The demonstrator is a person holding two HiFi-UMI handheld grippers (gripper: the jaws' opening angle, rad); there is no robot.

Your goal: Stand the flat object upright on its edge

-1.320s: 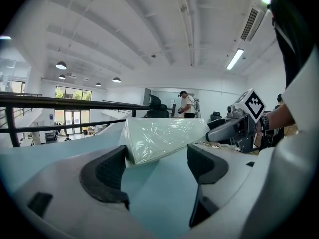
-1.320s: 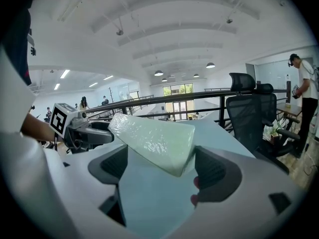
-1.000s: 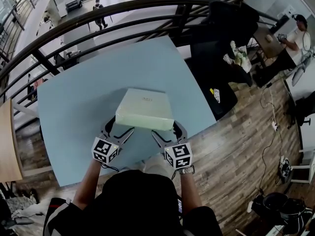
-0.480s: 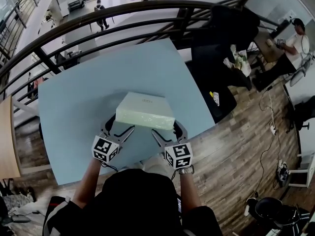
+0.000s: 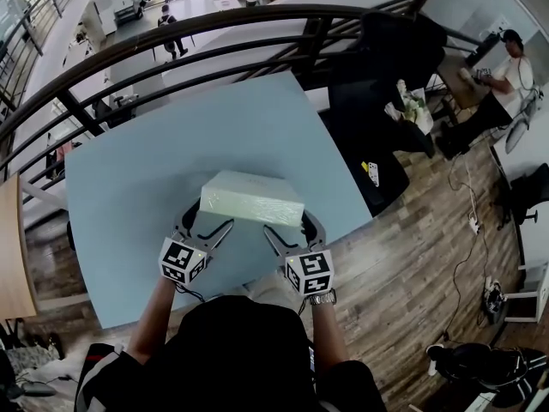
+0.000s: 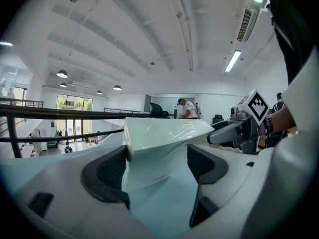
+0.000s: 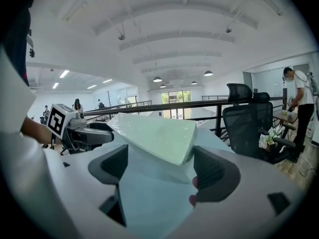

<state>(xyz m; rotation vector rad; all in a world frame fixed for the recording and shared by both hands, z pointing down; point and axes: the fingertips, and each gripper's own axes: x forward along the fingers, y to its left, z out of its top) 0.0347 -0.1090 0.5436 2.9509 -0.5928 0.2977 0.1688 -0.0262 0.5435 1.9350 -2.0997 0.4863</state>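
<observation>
A flat pale green box (image 5: 251, 197) wrapped in clear film rests on the light blue table (image 5: 129, 170), tilted, with its near long edge raised and its far edge down. My left gripper (image 5: 206, 224) is open at the box's near left corner, and that corner (image 6: 159, 143) sits between its jaws. My right gripper (image 5: 292, 228) is open at the near right corner, with the box (image 7: 159, 133) between and above its jaws. Each gripper shows in the other's view: the right gripper (image 6: 234, 131) and the left gripper (image 7: 87, 131).
A dark curved railing (image 5: 214, 24) runs behind the table's far edge, with a drop to a lower floor beyond. Black office chairs (image 5: 395, 41) stand at the far right. The table's right edge (image 5: 360, 221) meets wooden floor close to my right gripper.
The box's near edge has risen between the two grippers, so the box tilts more steeply and its top face looks shorter. Both grippers have stayed almost in place.
</observation>
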